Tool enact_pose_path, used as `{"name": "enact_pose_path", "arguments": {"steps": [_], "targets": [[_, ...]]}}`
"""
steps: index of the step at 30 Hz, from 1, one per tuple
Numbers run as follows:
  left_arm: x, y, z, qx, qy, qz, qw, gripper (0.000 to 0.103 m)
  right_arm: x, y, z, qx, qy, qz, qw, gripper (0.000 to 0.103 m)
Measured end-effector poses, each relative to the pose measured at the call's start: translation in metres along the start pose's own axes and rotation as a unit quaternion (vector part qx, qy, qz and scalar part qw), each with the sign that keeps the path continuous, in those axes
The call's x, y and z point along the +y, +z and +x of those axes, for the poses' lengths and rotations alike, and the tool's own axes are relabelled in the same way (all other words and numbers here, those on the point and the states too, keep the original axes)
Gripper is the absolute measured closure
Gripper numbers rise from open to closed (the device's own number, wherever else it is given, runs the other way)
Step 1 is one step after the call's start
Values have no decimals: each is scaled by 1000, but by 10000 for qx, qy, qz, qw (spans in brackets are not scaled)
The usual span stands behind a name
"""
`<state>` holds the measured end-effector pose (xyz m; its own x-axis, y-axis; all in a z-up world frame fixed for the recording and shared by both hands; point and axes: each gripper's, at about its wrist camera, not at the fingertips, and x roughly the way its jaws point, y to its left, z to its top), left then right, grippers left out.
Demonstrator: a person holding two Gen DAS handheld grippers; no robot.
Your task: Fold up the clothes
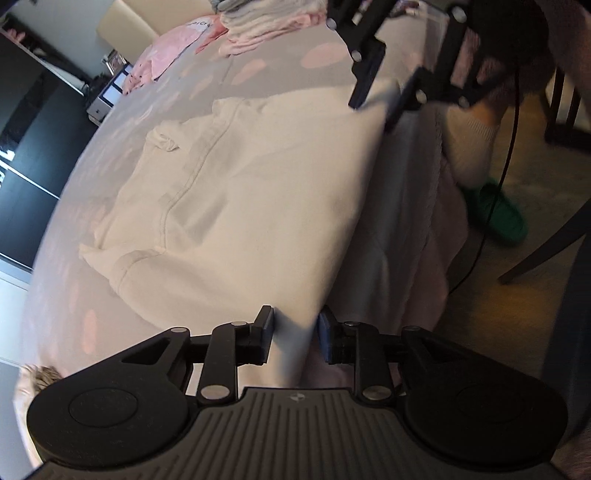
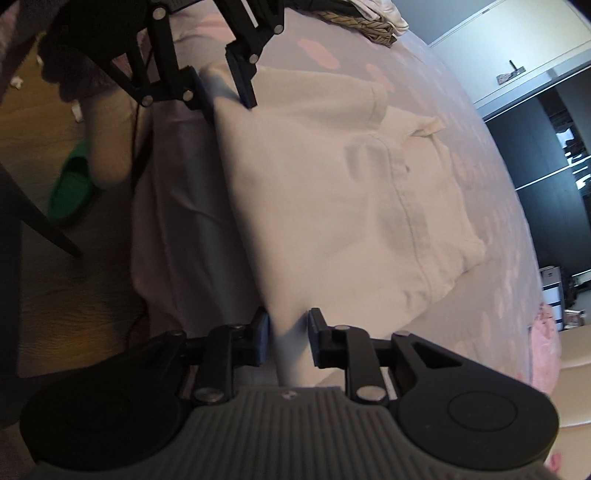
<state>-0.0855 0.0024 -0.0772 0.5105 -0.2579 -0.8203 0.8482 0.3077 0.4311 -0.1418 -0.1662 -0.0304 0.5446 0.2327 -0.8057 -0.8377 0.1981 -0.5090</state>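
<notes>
Your white garment [image 1: 236,192] lies folded on the bed [image 1: 110,155], its near edge blurred between both grippers. Left gripper [image 1: 295,332] and right gripper [image 2: 286,332] stand slightly parted around cloth; whether the pads press it, you cannot tell. Only the left view shows the folded stack [image 1: 258,26] far off.

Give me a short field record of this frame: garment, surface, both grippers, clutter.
garment: white garment, lying folded on the bed, near edge at the bed's side
surface: bed cover, grey with pink spots
left gripper: jaws apart, garment corner between the pads
right gripper: jaws apart, other near corner between the pads
clutter: stack of folded clothes at the far end
</notes>
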Motion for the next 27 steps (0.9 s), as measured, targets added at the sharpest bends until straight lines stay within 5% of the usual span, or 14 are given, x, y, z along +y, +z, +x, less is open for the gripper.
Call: {"name": "enact_pose_path", "arguments": {"steps": [7, 11, 14, 27], "targets": [[10, 8, -24, -433, -500, -592, 9961, 73, -12, 8, -25, -620, 458, 601, 9952, 69], [27, 11, -21, -580, -470, -977, 9924, 73, -25, 11, -23, -725, 332, 936, 9924, 72], [43, 13, -11, -606, -270, -1306, 9892, 73, -40, 12, -12, -722, 207, 1295, 9887, 84], [89, 16, 39, -753, -292, -2785, 9570, 73, -87, 13, 48, -779, 104, 2950, 9523, 85]]}}
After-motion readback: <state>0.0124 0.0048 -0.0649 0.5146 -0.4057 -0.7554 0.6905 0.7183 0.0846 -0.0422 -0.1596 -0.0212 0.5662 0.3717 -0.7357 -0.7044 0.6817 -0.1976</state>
